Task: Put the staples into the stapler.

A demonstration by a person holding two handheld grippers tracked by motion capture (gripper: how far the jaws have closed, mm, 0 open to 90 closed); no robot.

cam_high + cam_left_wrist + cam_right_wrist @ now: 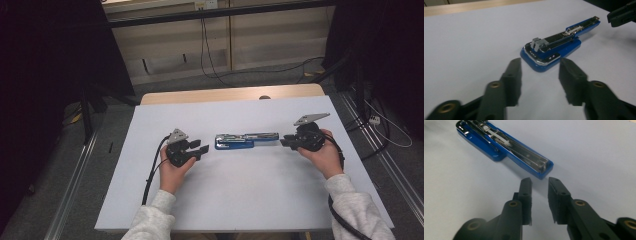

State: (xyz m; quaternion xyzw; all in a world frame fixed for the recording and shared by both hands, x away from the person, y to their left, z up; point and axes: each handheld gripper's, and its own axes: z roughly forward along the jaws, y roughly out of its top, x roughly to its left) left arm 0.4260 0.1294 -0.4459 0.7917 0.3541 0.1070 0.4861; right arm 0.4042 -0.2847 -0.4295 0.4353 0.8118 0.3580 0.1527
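Your stapler (554, 48) near the middle of the surface (240, 195) has a glossy blue plastic shell around bright, polished metal rails. The surface looks like a smooth, matt pale sheet, with bare light wood showing along its far edge. Your jaws look like matt black plastic, with brass-coloured metal eyelets.

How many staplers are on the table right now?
1. The blue stapler lies opened out flat mid-table, between the left gripper and the right gripper.
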